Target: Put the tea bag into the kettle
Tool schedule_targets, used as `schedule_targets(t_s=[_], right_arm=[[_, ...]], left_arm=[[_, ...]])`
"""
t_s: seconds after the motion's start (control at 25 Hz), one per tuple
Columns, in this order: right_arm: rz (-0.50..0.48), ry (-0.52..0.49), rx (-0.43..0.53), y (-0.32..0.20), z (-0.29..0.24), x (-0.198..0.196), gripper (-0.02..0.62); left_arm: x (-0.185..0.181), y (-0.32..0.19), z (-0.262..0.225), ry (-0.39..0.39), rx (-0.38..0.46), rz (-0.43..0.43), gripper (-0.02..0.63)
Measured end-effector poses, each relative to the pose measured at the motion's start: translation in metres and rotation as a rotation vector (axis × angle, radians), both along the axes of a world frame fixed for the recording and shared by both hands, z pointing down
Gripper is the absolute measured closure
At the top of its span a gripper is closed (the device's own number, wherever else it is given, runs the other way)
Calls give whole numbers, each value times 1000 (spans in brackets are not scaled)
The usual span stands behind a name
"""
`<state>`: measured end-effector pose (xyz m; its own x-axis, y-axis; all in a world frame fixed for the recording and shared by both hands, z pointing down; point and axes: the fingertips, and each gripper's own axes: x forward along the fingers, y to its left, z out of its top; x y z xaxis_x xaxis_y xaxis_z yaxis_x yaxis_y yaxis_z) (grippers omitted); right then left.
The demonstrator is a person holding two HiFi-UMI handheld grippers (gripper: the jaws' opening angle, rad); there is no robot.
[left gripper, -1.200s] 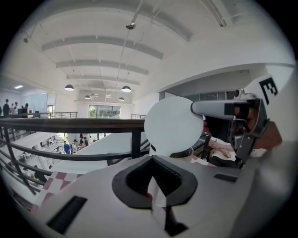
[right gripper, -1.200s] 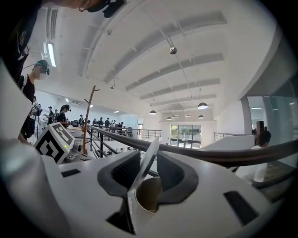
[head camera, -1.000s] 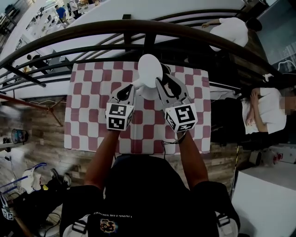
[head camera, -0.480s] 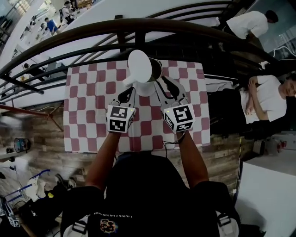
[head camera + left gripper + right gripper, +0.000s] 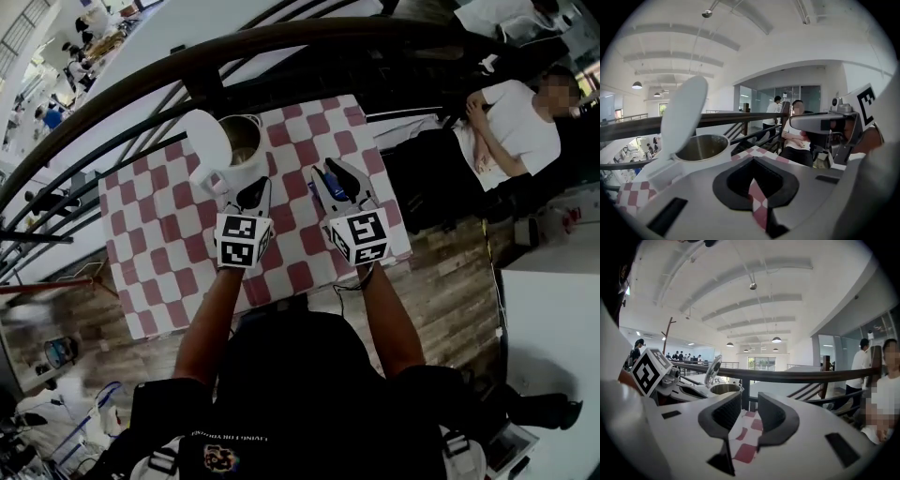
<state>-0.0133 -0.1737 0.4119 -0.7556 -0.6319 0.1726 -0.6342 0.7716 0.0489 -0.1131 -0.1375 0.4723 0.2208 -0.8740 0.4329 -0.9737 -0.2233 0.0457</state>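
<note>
Both hand-held grippers are held side by side over the desk, each carried on a bare forearm. The left hand-held gripper [image 5: 255, 187] is clenched: its jaws are pressed together, and only a sliver of the red-and-white checked cloth [image 5: 169, 234] is seen through the slit behind them. Its tip is placed just beside the near side of the kettle [image 5: 234, 171]; whether the two touch cannot be told. The right hand-held gripper [image 5: 331, 174] is released, with its jaws set well apart, and nothing but the checked cloth is seen in the gap between them. It is pointed at bare cloth to the right of the kettle and is kept apart from it. The kettle is stood upright on the cloth near the desk's far edge, towards the left corner. Its white lid [image 5: 207, 141] is swung up and back on the left side, so that the metal inside is laid open to view. The tea bag cannot be made out in any view. A dark curved railing [image 5: 281, 42] is run past the far side of the desk, a wooden floor [image 5: 450, 281] is seen to the right, and a person in a white shirt [image 5: 511, 122] is seated beyond it.
</note>
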Motion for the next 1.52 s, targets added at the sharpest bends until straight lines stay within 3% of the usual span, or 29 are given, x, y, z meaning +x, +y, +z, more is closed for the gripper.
schedule_targets(t_s=[0.36,0.64,1.16,1.52], right_arm=[[174,21,-52,-6,21,85,479],[263,34,-100,-1,42,125,479],[336,49,-176,1,74,156,479],[359,80,-236,1,104,161,479]], left_arm=[[77,-22,15,3,-37,165,603],[114,-28,37,-7,-87,251,603],[140,-30,72,-46,-175,336,603],[149,-28,119,-176,-261,425,603]])
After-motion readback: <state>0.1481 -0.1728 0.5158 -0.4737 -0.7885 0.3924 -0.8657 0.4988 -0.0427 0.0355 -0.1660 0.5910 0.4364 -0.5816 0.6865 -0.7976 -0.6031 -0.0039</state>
